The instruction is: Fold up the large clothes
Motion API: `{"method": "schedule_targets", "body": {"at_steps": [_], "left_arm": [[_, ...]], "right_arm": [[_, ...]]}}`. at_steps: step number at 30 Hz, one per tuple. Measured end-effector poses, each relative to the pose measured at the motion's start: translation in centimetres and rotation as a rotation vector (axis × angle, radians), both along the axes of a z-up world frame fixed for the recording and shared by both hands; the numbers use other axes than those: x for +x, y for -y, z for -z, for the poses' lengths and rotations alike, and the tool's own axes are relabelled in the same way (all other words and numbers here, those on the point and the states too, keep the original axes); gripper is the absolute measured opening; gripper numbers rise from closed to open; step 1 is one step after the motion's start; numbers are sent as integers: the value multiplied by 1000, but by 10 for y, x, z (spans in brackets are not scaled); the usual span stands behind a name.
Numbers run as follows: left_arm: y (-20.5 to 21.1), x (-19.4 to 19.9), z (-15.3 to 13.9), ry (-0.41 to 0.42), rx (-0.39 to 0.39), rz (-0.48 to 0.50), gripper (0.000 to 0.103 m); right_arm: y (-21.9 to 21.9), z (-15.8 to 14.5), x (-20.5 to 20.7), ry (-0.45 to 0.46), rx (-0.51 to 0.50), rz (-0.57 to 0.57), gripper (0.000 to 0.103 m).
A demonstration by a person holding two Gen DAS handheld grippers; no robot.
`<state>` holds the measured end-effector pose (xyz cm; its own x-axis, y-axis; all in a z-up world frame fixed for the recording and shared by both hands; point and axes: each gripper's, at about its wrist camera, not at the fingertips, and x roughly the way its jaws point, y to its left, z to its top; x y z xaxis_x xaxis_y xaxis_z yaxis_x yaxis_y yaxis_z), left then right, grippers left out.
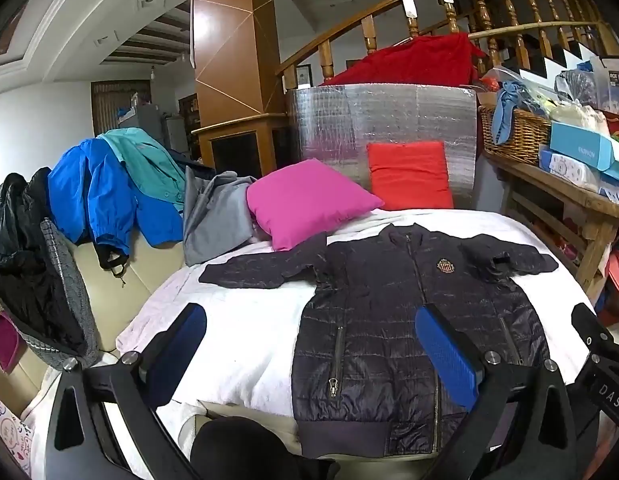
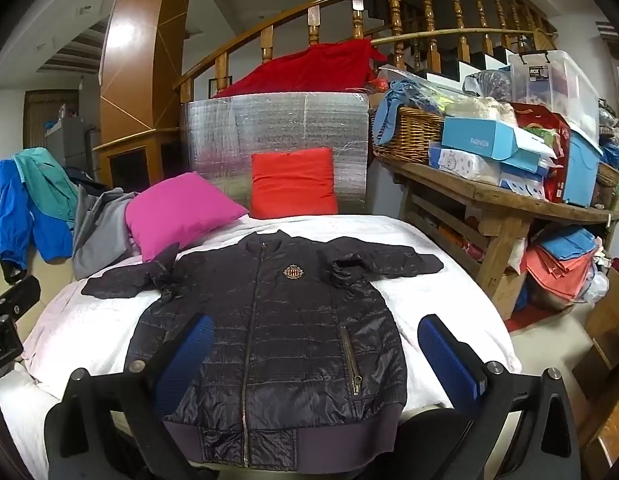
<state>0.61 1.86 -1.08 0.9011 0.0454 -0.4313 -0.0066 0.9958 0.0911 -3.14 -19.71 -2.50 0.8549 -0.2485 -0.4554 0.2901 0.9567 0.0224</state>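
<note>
the dark jacket [image 1: 373, 320] lies flat and zipped on the white bed cover [image 1: 245, 344], front up, its long axis running away from the tongs, hem nearest and collar far, both sleeves spread sideways. the left gripper [image 1: 309, 356] hangs over the jacket's left half and the right gripper [image 2: 317, 360] over its right half, so each has its own sleeve nearer. both stand wide open above the cloth, holding nothing.
</note>
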Motion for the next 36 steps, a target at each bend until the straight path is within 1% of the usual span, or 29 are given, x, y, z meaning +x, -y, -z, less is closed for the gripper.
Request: {"method": "schedule_targets", "body": {"at_steps": [13,36], "left_arm": [[2,6,10,-29,5,8,103],[5,4,14,-34,8,12,103]], "right_arm": [[4,4,5,-27,19,7,103],[5,11,8,-57,33,13,103]]}}
